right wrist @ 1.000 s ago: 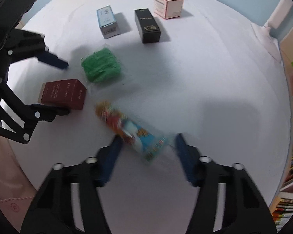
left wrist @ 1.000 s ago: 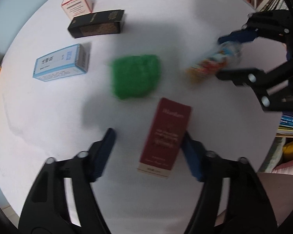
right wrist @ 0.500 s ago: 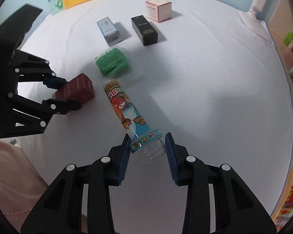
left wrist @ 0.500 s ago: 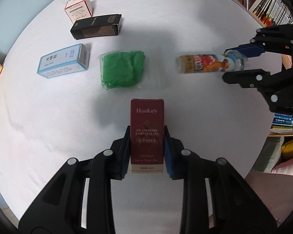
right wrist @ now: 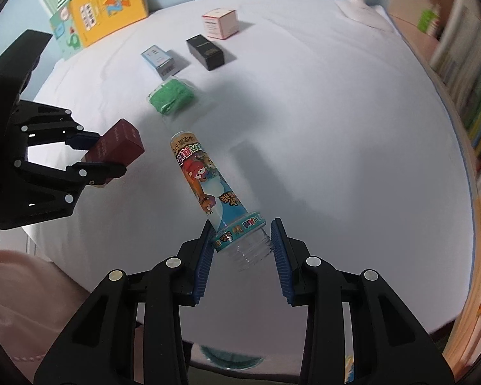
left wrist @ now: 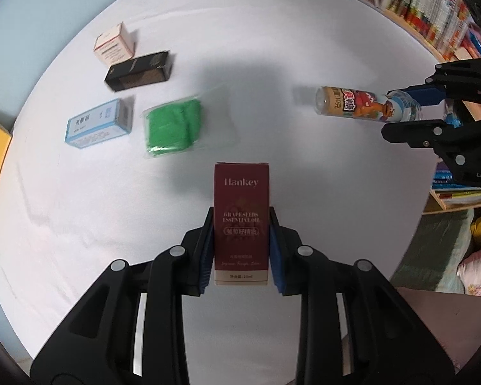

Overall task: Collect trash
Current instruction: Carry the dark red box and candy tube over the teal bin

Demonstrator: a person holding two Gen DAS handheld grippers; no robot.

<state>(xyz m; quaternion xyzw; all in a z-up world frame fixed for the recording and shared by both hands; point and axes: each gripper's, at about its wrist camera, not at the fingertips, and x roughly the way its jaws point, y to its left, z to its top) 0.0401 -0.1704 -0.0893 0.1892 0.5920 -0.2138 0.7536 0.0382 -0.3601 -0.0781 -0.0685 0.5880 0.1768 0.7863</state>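
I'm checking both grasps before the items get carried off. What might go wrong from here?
1. The right gripper pinches the plastic bottle only at its neck end, so the long body may swing or slip out.
2. The left gripper holds the maroon box near one end; it may tilt.

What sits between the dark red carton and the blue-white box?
The green bagged pad lies between the dark red carton and the blue-white box, seen in the left wrist view.

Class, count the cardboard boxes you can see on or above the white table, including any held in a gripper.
4. The maroon box is held in the left gripper. On the table lie the blue box, black box and pink box. None seems hidden.
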